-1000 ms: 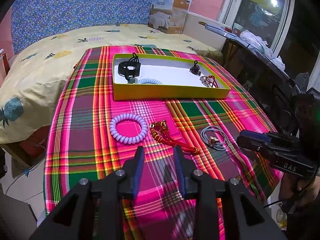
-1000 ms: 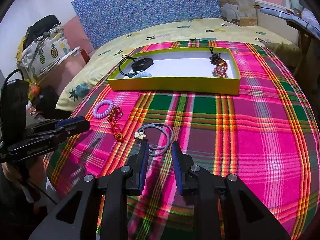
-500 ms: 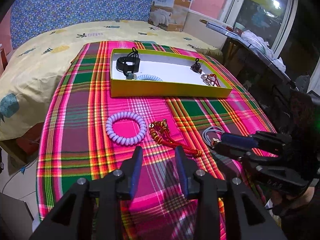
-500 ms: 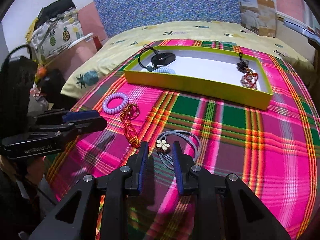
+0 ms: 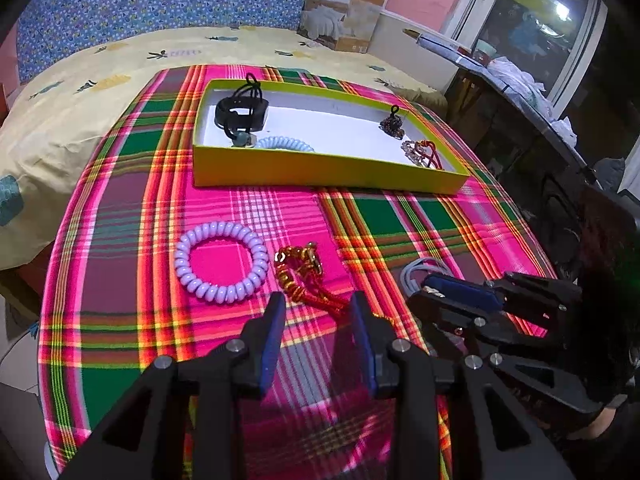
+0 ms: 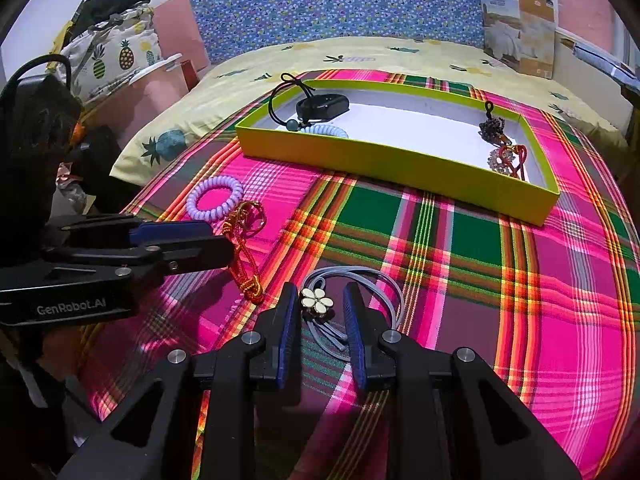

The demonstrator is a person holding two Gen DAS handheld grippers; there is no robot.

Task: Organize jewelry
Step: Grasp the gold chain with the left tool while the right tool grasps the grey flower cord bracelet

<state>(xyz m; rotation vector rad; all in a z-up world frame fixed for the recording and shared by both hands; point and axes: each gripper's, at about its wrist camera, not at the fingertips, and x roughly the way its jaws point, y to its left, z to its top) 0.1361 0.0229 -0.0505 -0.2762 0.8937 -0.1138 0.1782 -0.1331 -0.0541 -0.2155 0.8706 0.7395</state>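
Right tongs [image 6: 318, 304] apart, straddling the flower tie [image 6: 317, 301] near the cloth's [image 6: 520, 300] front edge. Left tongs [image 5: 318, 312] apart, red cord [image 5: 304, 280] just ahead.

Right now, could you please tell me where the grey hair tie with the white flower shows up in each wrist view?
Left wrist view: the grey hair tie lies at right of centre, mostly hidden behind the right claw.
Right wrist view: the same tie sits at lower centre, its flower between the open fingers.
Shared landmark: the red and gold cord lies on the cloth just to its left in both.
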